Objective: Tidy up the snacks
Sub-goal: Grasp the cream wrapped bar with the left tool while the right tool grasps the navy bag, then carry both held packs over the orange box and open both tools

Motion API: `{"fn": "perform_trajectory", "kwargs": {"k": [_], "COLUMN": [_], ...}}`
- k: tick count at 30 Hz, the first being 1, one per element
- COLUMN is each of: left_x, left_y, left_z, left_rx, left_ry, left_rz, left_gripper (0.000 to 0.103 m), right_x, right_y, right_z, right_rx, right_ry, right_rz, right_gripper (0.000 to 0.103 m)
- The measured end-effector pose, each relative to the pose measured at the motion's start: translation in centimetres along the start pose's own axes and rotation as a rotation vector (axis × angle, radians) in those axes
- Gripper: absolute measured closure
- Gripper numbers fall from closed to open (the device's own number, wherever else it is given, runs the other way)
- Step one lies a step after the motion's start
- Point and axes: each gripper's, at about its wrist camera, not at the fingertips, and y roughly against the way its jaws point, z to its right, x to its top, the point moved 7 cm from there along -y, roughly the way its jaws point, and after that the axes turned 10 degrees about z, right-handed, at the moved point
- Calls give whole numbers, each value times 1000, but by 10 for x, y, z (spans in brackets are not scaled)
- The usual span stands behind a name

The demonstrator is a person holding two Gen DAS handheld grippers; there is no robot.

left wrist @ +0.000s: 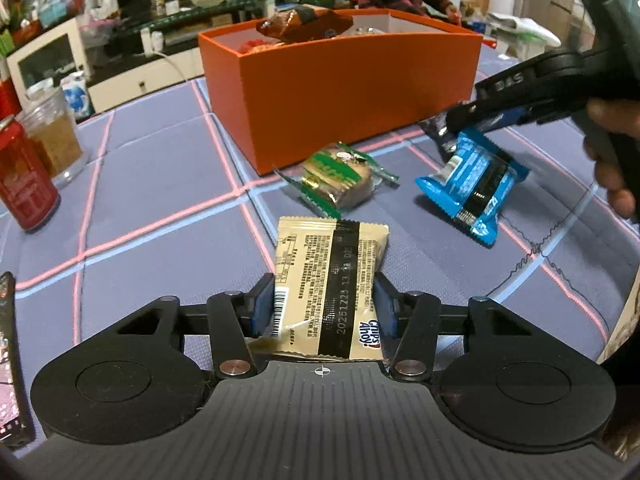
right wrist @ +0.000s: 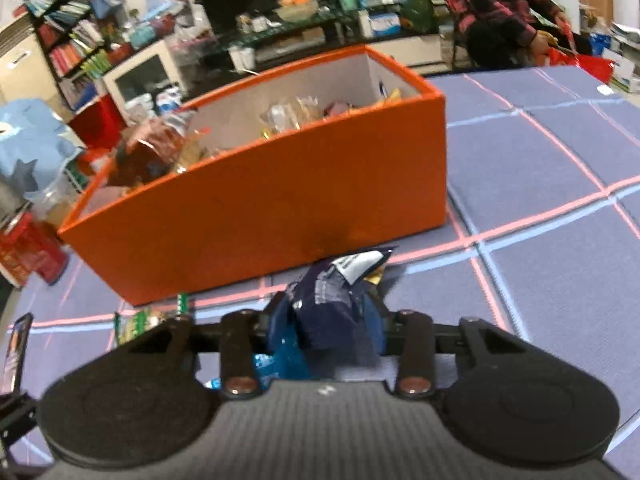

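My left gripper [left wrist: 324,300] is shut on a beige Chips Ahoy packet [left wrist: 330,276], held above the table. An orange box [left wrist: 340,92] with several snacks inside stands behind; it also shows in the right wrist view [right wrist: 280,208]. My right gripper [right wrist: 326,316] is shut on a dark blue snack packet [right wrist: 332,304] just in front of the box; it shows in the left wrist view [left wrist: 460,124] too, above a light blue packet [left wrist: 472,184]. A green-wrapped cookie [left wrist: 338,178] lies on the table by the box.
A red can [left wrist: 24,184] and a glass jar [left wrist: 52,140] stand at the left on the purple checked tablecloth [left wrist: 160,208]. A phone [right wrist: 18,348] lies at the left edge. A person in a plaid shirt [right wrist: 496,4] sits behind the table.
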Motion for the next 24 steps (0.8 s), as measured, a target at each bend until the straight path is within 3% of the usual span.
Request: {"fn": "perform_trajectory", "kwargs": {"k": [8,16,24], "left_x": [12,24,43], "left_y": [15,42,50], "left_z": [1,0,-8], "left_rx": [23,104,286], "left_ry": [44,92,194], "left_rz": [48,100,70], "left_gripper": [95,95,95], "right_x": [10,19,32], "right_y": [32,59,75], "right_z": [-11,-26,-32], "right_rx": [68,125,161], "right_ry": [82,133,162], "right_rz": [67,112,141], "right_gripper": [64,64,64]}}
